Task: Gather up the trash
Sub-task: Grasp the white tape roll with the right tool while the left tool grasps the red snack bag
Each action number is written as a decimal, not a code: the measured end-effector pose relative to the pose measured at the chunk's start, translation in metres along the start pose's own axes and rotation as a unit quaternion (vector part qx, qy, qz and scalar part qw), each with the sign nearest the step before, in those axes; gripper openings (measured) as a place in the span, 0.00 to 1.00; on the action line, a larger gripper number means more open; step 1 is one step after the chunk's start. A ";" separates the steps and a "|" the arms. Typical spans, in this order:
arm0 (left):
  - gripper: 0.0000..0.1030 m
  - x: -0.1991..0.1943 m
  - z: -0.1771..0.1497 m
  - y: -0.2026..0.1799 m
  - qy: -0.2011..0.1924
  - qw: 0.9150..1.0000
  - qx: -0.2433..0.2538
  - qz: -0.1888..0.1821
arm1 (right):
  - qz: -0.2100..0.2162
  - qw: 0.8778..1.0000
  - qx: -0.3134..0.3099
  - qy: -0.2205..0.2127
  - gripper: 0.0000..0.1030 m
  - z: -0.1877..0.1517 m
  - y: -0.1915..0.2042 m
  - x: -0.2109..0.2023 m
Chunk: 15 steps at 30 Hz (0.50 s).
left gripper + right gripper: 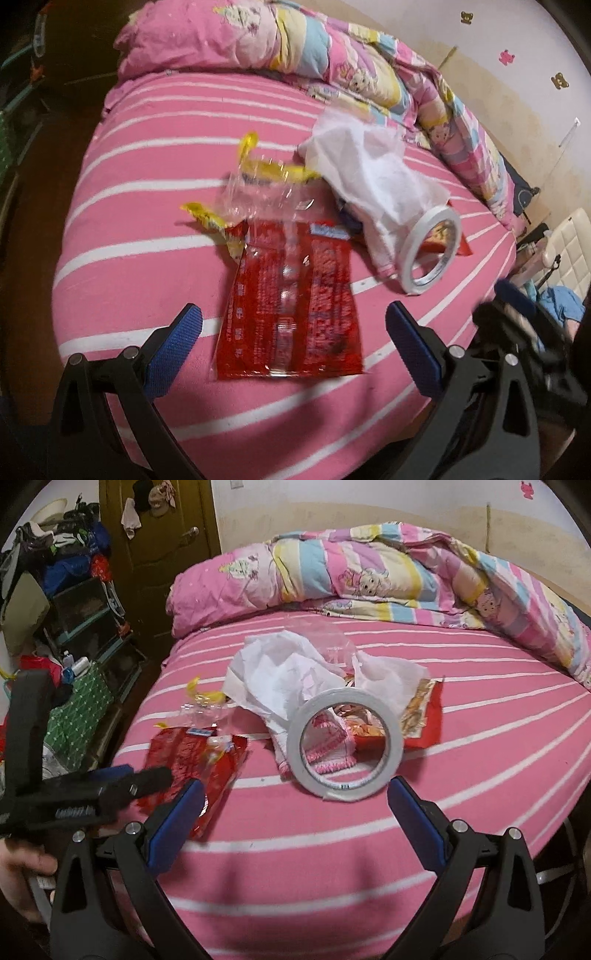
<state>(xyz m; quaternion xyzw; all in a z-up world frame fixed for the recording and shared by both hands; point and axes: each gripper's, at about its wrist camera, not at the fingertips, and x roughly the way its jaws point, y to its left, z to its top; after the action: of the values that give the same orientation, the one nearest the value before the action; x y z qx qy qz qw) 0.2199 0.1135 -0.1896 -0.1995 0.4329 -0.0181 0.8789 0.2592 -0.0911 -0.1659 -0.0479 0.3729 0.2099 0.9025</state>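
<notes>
Trash lies on a pink striped bed (147,221). A red snack wrapper (291,306) lies flat just ahead of my open, empty left gripper (293,317); it also shows in the right wrist view (192,760). Behind it are a clear and yellow plastic wrapper (258,184), crumpled white tissue (365,173) and a white tape roll (432,251) leaning upright. My right gripper (295,794) is open and empty, just in front of the tape roll (343,746). The tissue (291,672) and a red and gold wrapper (421,712) lie behind the roll.
A rolled pink cartoon quilt (332,576) lies along the far side of the bed. Cluttered shelves and bags (74,627) and a wooden door (162,535) stand to the left. The left gripper's body (74,797) shows at the left of the right wrist view.
</notes>
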 end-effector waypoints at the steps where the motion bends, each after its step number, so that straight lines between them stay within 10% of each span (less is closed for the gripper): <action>1: 0.93 0.004 0.000 0.002 0.007 1.000 -0.002 -0.004 | -0.001 1.000 -0.003 0.002 0.93 0.002 -0.002 0.010; 15: 0.92 0.034 0.000 0.001 0.022 0.999 0.025 -0.012 | 0.001 0.999 -0.015 0.042 0.60 0.004 -0.001 0.085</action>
<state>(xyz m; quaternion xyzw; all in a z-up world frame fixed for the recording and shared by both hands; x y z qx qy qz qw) 0.2412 0.1078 -0.2158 -0.1819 0.4494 -0.0439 0.8735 0.3161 -0.0623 -0.2225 -0.0700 0.4071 0.2141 0.8852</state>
